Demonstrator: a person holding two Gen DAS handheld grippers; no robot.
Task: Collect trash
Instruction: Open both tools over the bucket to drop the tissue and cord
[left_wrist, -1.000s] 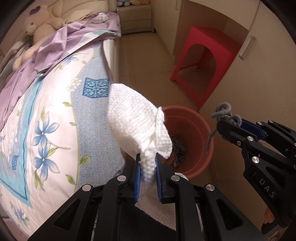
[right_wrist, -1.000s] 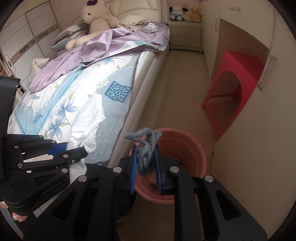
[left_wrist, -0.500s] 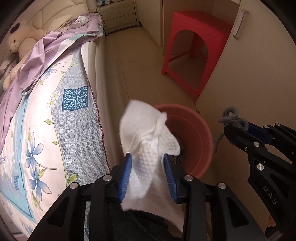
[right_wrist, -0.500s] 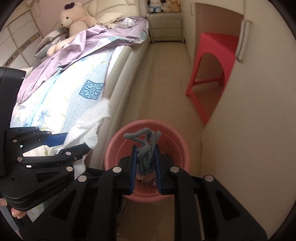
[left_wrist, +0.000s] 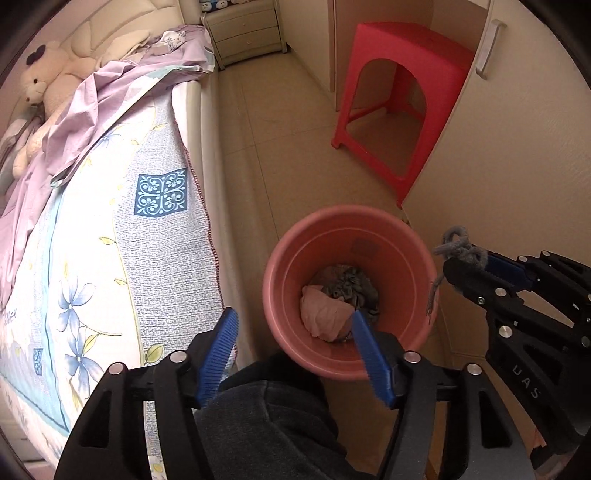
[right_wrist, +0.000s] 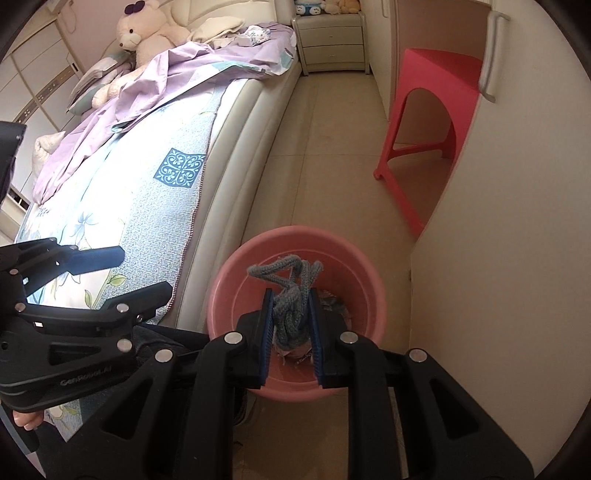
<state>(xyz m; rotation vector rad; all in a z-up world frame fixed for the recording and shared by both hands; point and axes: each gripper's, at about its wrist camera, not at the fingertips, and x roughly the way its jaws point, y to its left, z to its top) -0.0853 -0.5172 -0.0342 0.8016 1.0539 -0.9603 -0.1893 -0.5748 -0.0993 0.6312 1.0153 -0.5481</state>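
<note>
Left gripper (left_wrist: 293, 325) jaws just opened, nothing between them, pale wad (left_wrist: 325, 314) lying in the pink bucket (left_wrist: 295, 236) at 12 o'clock. Right gripper (right_wrist: 291, 295) clamps knotted grey cord (right_wrist: 291, 314) over the bucket's mouth, bed (right_wrist: 155, 184) at 10 o'clock

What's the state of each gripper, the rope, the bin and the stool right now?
left gripper: open, jaws just opened, nothing between them
right gripper: shut on grey rope, above bin
pink bin: upright, crumpled trash at bottom
red stool: upright by wardrobe
</note>
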